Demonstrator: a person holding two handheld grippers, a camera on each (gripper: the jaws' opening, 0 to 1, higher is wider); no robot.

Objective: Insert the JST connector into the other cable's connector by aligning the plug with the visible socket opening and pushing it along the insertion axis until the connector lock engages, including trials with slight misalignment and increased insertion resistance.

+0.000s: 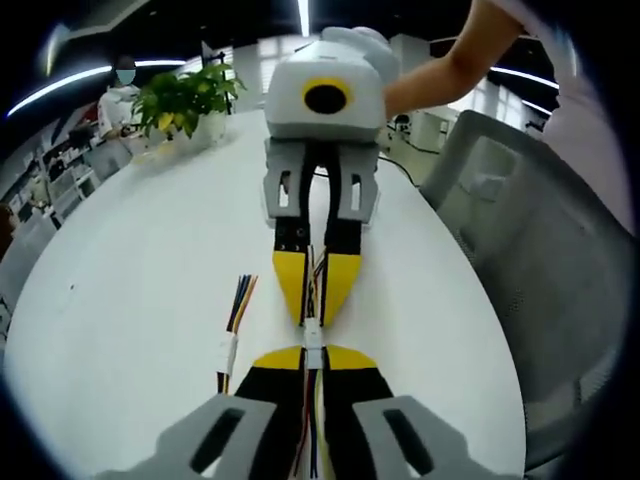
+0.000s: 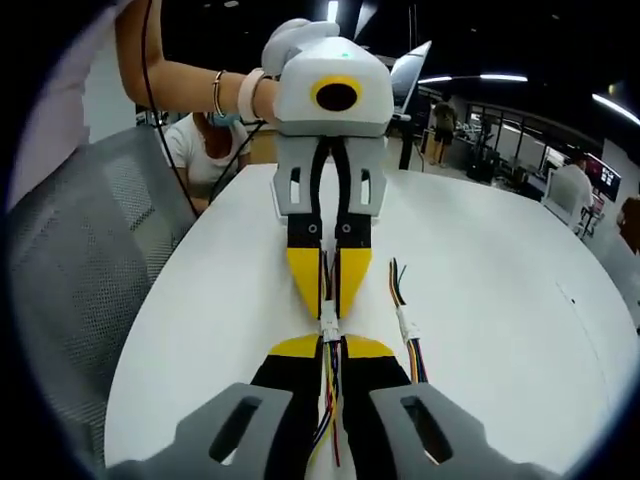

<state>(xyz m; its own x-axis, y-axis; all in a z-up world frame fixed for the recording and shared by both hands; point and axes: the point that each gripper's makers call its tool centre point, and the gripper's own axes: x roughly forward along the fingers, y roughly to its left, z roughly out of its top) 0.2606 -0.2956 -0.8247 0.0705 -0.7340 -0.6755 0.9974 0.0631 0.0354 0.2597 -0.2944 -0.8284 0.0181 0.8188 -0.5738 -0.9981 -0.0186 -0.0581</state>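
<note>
Where connectors [image 1: 313, 336] meet, both grippers clamped.

No readable text, label, brand, number or sign anywhere; none on grippers, cables, connectors or table.

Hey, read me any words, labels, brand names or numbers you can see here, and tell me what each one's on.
None can be read: no print shows on either gripper, left gripper, right gripper, on the white connectors, the spare cable or the table.
</note>
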